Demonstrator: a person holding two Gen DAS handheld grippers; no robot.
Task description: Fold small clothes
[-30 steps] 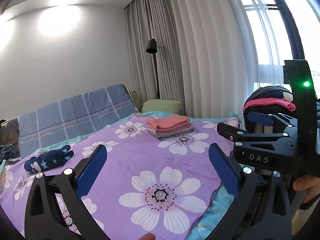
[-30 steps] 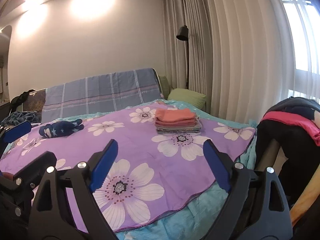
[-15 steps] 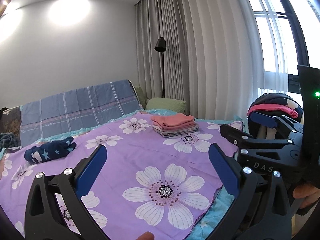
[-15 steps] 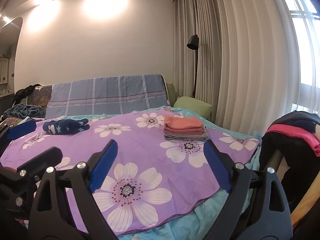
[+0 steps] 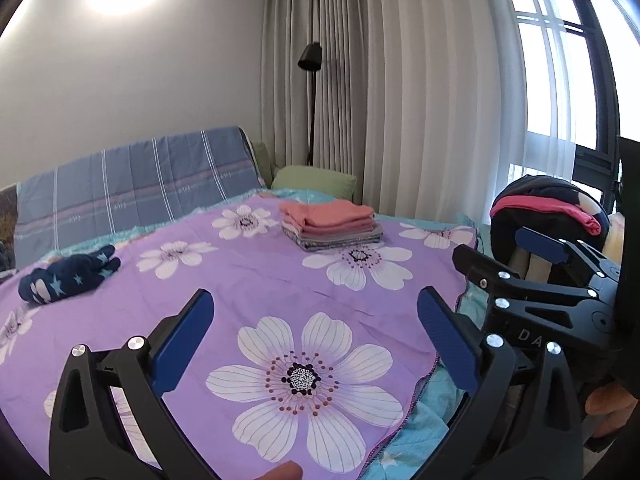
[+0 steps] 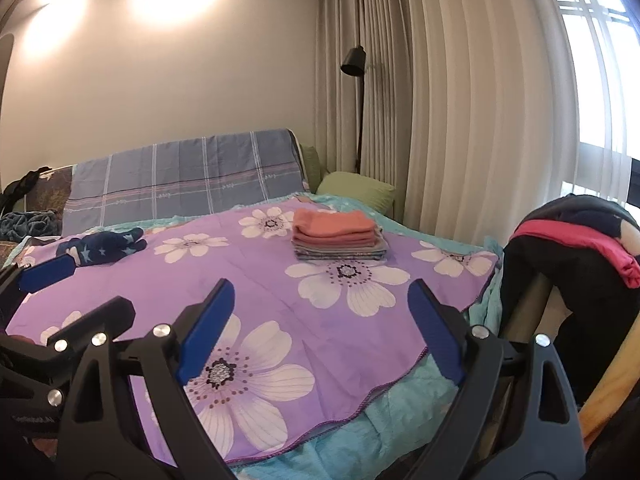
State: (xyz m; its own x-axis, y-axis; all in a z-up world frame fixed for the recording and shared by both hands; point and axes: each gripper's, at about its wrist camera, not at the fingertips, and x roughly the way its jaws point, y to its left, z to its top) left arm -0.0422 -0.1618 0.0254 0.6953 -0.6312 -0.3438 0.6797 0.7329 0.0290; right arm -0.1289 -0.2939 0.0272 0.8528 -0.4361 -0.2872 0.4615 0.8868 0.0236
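Bed (image 5: 248,276) with purple flowered sheet; folded clothes stack (image 5: 332,228) far centre-right, crumpled navy star garment (image 5: 68,276) far left. Left gripper (image 5: 316,332) and right gripper (image 6: 320,320) near, fingers spread, nothing between. Right gripper body reads "DA", rest hidden.

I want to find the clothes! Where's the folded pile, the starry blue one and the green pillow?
folded pile (image 6: 338,236): right wrist view, front of the stack.
starry blue one (image 5: 68,276): left wrist view, its middle.
green pillow (image 6: 358,194): right wrist view, its top face.

Bare bedspread (image 5: 280,280) before folded stack (image 5: 332,226)
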